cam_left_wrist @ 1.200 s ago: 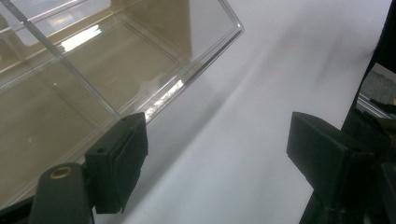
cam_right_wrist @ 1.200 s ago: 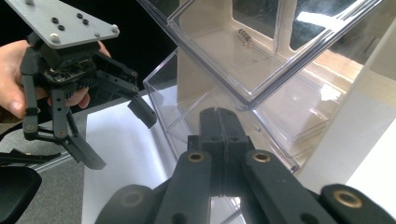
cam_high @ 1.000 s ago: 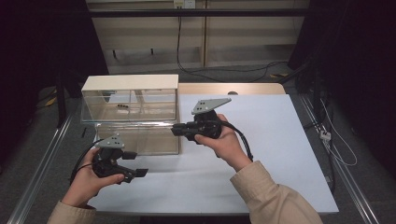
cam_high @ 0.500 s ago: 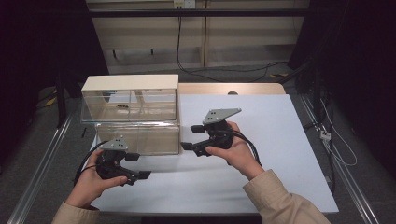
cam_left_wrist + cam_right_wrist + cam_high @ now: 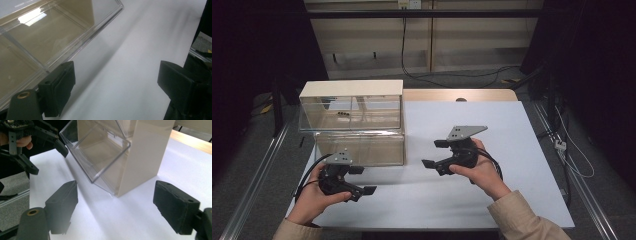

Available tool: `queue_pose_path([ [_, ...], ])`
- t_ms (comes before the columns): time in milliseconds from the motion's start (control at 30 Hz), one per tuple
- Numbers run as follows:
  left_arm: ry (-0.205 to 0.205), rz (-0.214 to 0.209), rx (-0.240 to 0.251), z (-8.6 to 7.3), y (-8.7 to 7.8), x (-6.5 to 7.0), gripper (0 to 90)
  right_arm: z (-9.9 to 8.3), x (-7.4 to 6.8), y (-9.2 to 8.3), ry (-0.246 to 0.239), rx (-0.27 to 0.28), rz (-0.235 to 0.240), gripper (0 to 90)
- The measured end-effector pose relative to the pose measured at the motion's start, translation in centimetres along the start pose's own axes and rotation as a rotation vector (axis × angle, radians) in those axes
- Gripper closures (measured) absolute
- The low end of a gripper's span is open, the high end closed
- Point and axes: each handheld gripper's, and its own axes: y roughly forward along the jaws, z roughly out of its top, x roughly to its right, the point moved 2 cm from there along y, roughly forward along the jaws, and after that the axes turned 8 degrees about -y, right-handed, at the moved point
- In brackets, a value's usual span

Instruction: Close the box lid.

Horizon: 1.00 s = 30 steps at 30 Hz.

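The clear drawer (image 5: 359, 148) juts out near-left on the white table (image 5: 512, 150), pulled open from its cabinet (image 5: 352, 107). My left gripper (image 5: 364, 181) is released; my right gripper (image 5: 432, 154) has just been opening, nothing between its jaws. A careless swing could knock the drawer askew.

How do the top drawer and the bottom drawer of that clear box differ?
The lower drawer is pulled out toward the person, while the upper drawer sits pushed in under the cream top. The upper drawer holds a few small dark bits; the lower drawer looks empty. Both are clear plastic and about equally wide.
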Motion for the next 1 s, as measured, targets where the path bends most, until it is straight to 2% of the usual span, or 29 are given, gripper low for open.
queue_pose_path([
  [433, 0.009, -0.010, -0.014, -0.6, 1.1, 0.1, 13.6, -3.0, 0.3, -2.2, -0.004, -0.030, -0.043, 19.5],
  [600, 0.008, 0.006, -0.021, -0.8, 1.5, -0.1, 13.5, -4.2, 0.5, -3.1, -0.002, -0.045, -0.064, 20.0],
  [1000, 0.017, 0.007, -0.031, -1.2, 2.1, -0.1, 13.4, -6.8, 0.8, -4.7, 0.017, -0.069, -0.088, 19.4],
])
